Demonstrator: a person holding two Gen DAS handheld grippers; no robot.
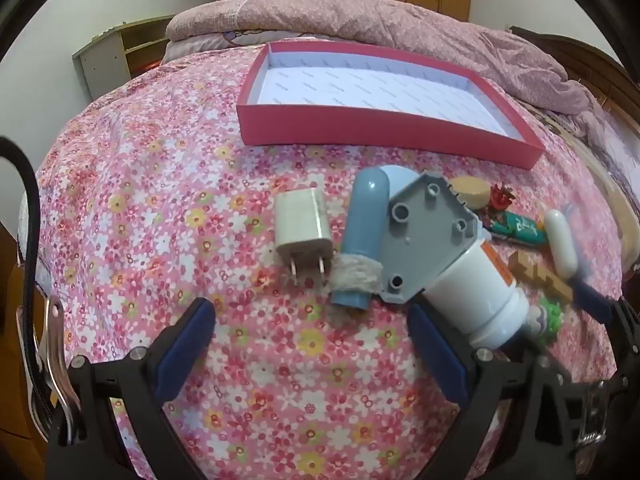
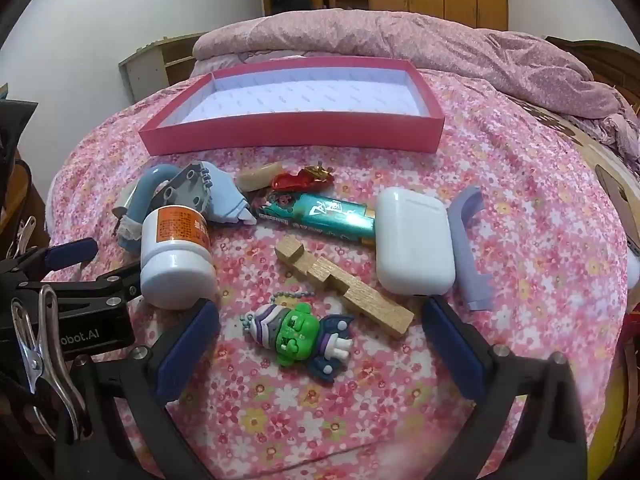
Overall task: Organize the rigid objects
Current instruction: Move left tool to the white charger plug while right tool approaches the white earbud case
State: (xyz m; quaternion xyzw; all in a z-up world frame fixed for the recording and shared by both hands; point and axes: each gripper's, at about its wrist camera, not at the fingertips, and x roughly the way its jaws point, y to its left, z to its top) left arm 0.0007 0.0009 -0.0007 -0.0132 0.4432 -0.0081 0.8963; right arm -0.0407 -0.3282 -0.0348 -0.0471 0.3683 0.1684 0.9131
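Note:
A shallow pink box (image 1: pixel 384 130) (image 2: pixel 288 136) with a white lining lies empty at the far side of the floral bedspread. In front of it lies a heap: white charger plug (image 1: pixel 302 226), blue tube (image 1: pixel 362 232), grey plastic plate (image 1: pixel 426 236), white pill bottle (image 1: pixel 480 300) (image 2: pixel 176 260), teal lighter (image 2: pixel 320 218), wooden block (image 2: pixel 344 288), white earbud case (image 2: pixel 414 242), green toy keychain (image 2: pixel 298 332). My left gripper (image 1: pixel 312 320) is open, just short of the plug and tube. My right gripper (image 2: pixel 320 320) is open around the toy keychain, without touching it.
A lilac plastic hook piece (image 2: pixel 470 248) lies right of the earbud case. A red foil wrapper (image 2: pixel 304 180) and a beige round piece (image 2: pixel 260 176) sit behind the lighter. A rumpled pink quilt (image 2: pixel 400 40) is piled behind the box. The left gripper's body (image 2: pixel 68 300) shows at the right wrist view's left edge.

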